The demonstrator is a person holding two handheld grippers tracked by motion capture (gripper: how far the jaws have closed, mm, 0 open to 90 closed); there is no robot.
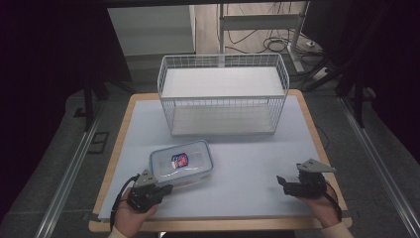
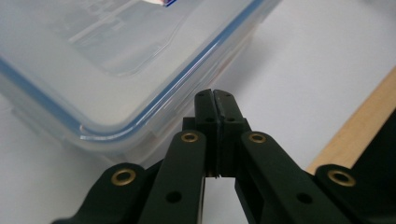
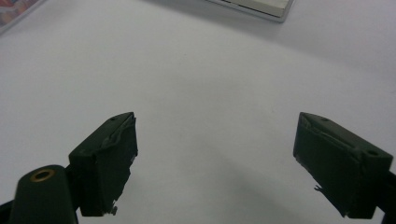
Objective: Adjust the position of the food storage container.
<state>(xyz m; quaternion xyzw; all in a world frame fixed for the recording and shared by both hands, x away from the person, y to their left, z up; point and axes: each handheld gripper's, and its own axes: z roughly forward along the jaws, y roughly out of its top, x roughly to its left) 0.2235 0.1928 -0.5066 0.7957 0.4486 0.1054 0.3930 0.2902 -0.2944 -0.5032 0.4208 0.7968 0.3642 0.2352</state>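
A clear plastic food box (image 1: 181, 163) with a blue-sealed lid and a red and blue label lies flat on the white table top, left of centre. My left gripper (image 1: 168, 188) sits at the box's near edge, its jaws pressed together with nothing between them. In the left gripper view the box (image 2: 107, 60) is close in front, and the shut gripper tips (image 2: 215, 100) lie just beside its rounded corner. My right gripper (image 1: 280, 181) rests at the table's near right, jaws wide apart. The right gripper (image 3: 215, 158) has only bare table between its pads.
A white wire basket (image 1: 223, 91) with a shelf stands at the back middle of the table (image 1: 247, 153). The table's wooden rim (image 1: 218, 224) runs along the near edge. Beyond the table are a desk frame and cables on the floor.
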